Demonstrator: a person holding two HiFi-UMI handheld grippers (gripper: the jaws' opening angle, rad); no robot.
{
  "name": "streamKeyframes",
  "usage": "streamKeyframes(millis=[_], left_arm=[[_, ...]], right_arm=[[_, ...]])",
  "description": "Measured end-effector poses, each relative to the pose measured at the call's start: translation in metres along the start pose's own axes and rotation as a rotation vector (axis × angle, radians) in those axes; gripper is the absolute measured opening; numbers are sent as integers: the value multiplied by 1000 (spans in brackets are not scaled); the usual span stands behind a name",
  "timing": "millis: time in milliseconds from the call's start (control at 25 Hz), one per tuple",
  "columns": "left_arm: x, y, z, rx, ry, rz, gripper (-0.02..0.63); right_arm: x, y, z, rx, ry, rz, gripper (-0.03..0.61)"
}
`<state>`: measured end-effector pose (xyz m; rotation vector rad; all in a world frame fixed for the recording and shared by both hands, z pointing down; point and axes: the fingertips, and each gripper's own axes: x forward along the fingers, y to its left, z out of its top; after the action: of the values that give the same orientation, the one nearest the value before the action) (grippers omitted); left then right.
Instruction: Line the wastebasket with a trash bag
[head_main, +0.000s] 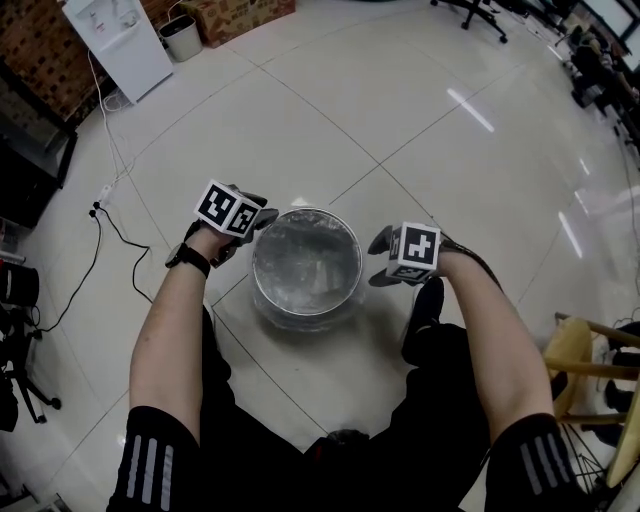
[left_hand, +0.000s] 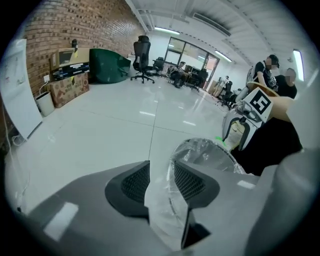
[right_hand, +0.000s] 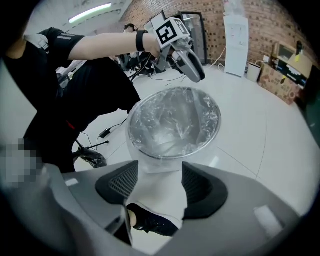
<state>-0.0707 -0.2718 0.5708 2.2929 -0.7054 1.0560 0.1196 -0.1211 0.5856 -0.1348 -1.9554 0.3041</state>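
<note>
A round metal wastebasket (head_main: 305, 262) stands on the tiled floor between my two grippers. A clear trash bag (head_main: 300, 300) lines it and hangs over the rim. My left gripper (head_main: 258, 216) is at the basket's left rim. In the left gripper view a fold of the bag's film (left_hand: 162, 200) fills the narrow gap between its pads, so the left gripper (left_hand: 161, 182) is shut on it. My right gripper (head_main: 382, 258) hangs at the right rim. Its jaws stand wide apart in the right gripper view, where the right gripper (right_hand: 159, 185) holds nothing and looks onto the lined basket (right_hand: 172, 122).
The person's shoe (head_main: 425, 315) rests on the floor just right of the basket. A white cabinet (head_main: 120, 40), a small bin (head_main: 182, 38) and a cardboard box (head_main: 240, 15) stand far back left. Cables (head_main: 110, 215) trail on the left. A wooden stool (head_main: 590, 360) is at the right.
</note>
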Motion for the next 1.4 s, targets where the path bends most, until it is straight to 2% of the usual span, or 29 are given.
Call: streamKeyframes(millis=[120,240,360,480,640,760,920,1120,1280,1400], left_arm=[[13,0,2,51,43,19,129],[23,5,4,78,65,41,45],[34,7,6,83,76,39,-6],[45,12,8,93,89,47,-6],[53,28,12,75,77,93,-8],[59,37,4,73,102,123,-8],[64,41,-5,49,117,126,-5],[55,40,2,44,82,134,113],[32,46,9,68,28,189,208],[11,50,6,91,10,225,224]], right_arm=[[4,4,-7,9,17,17,284],[8,-1,-6,9,4,10,284],[11,-5,1,10,-25,15,284],[17,-7,3,25,-21,29,284],[20,-21,1,20,14,-17,284],[28,-30,-9,23,46,-26,284],[30,-32,-11,20,55,-27,284],[18,-38,-5,-8,45,-72,284],[7,-35,-4,-6,54,-82,284],[-1,-32,-20,-42,145,-94,284]])
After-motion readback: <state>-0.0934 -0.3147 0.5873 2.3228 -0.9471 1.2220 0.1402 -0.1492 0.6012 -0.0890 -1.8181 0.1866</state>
